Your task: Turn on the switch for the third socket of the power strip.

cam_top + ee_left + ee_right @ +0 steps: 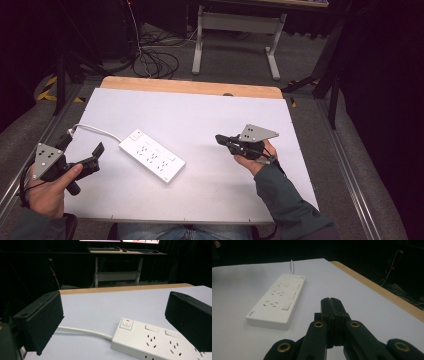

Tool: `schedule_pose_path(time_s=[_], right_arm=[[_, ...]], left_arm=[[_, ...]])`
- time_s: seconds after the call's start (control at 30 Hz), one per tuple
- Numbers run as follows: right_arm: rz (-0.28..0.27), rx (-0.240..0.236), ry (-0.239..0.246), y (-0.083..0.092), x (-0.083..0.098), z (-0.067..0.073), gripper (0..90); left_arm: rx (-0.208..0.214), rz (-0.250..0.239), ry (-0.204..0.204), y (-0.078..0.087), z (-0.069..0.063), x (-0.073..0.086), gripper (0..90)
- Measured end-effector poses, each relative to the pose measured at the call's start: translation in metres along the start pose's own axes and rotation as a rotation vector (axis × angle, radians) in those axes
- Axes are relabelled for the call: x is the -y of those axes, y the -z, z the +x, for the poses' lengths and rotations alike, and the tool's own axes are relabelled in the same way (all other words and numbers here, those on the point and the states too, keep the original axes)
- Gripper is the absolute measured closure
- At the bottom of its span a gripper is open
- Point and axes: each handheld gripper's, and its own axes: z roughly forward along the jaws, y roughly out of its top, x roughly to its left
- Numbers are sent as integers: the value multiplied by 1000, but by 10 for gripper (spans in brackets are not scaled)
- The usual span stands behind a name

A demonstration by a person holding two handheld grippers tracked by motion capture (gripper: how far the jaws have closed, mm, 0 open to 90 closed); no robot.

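A white power strip [152,155] lies slantwise on the white table top [200,115], its white cable [97,130] running off to the left edge. In the left gripper view the power strip [152,340] shows its switch end between the two wide-apart black jaws. My left gripper [82,150] is held at the table's left edge, open and empty, pointing toward the strip. My right gripper [220,139] hovers right of the strip, jaws pressed together with nothing between them. The right gripper view looks along the shut right gripper [331,300] at the power strip [277,298].
A wooden strip [190,86] edges the table's far side. Beyond it stand a desk frame [235,30] and cables [155,60] on the floor. Metal rails [345,165] run along both table sides.
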Motion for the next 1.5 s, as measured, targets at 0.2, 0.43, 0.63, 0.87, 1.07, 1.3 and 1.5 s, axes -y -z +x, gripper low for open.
schedule_pose_path(time_s=[0.2,0.43,0.63,0.87,1.07,1.3,1.5], right_arm=[[-26,0,-4,10,3,-2,900],[-42,2,-13,23,9,-3,900],[-53,11,-19,30,12,-5,900],[-70,17,-23,37,14,-6,900],[-104,6,-15,39,14,-6,886],[-171,-22,-13,41,13,-5,743],[-216,-18,-29,43,11,-5,586]], left_arm=[[2,1,0,0,0,0,23],[5,3,-2,-1,-1,0,23],[6,2,-3,-2,-1,0,23],[5,1,-4,-2,-1,0,23],[6,2,-4,-2,-1,0,24],[4,1,-5,-2,-1,0,23],[5,1,-6,-2,-1,0,23]])
